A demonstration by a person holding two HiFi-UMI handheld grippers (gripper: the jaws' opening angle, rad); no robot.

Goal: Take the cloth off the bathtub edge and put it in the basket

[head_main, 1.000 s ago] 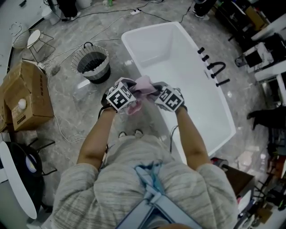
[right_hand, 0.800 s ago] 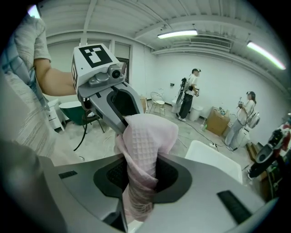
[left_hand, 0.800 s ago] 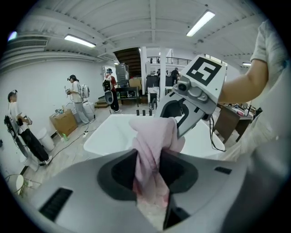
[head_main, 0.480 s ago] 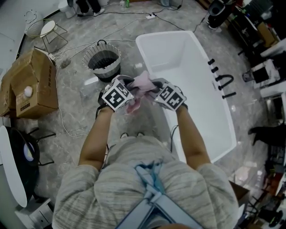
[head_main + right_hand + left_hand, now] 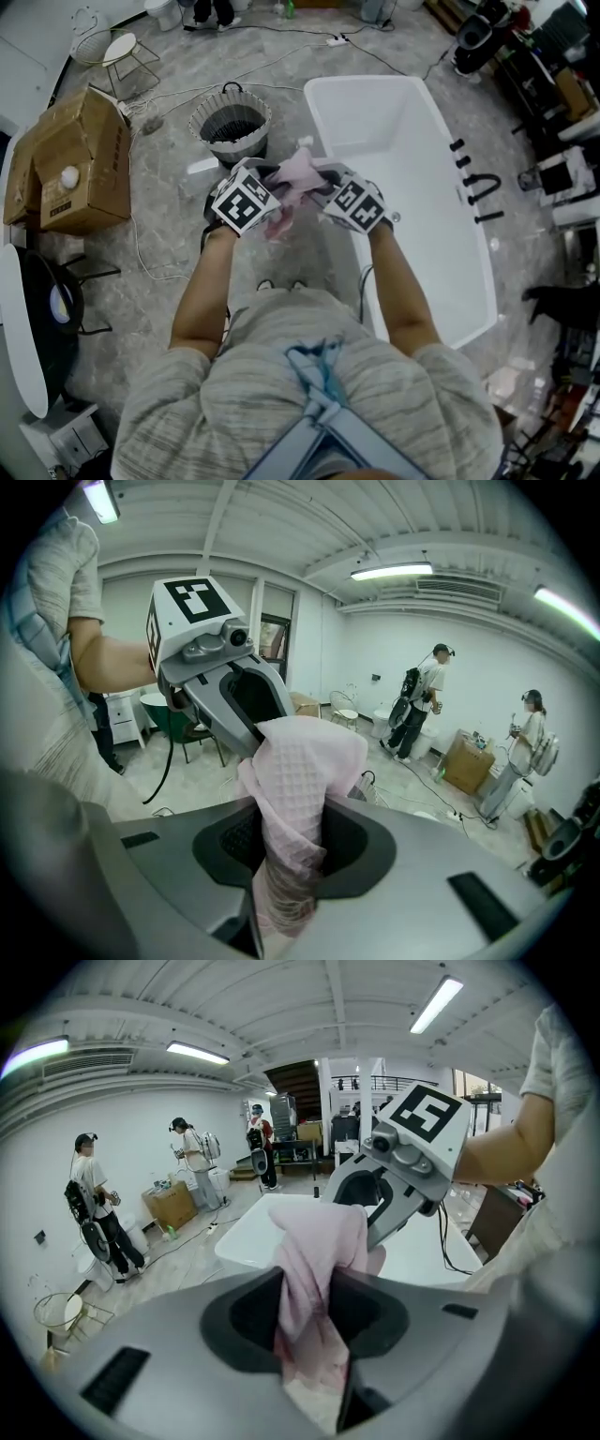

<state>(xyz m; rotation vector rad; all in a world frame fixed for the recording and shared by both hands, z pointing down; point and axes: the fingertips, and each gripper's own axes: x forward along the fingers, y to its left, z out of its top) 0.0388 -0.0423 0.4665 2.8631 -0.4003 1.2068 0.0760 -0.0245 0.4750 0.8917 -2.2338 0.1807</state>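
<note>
the white bathtub (image 5: 412, 159) fills the right of the head view. a cardboard box (image 5: 75, 159) sits well to the left on the marble floor (image 5: 169, 253), with cables (image 5: 141, 258) trailing near it. the basket (image 5: 231, 127) stands on the floor just off the tub's left corner, ahead of the left gripper (image 5: 267, 190), with only floor between them. black taps (image 5: 476, 187) line the tub's right rim. the pink cloth (image 5: 295, 176) is held up beside the tub's left rim, between both grippers – the left one is clamped on one bunched end, the right gripper (image 5: 326, 186) on the other – and folds spill out past each pair of jaws.
</note>
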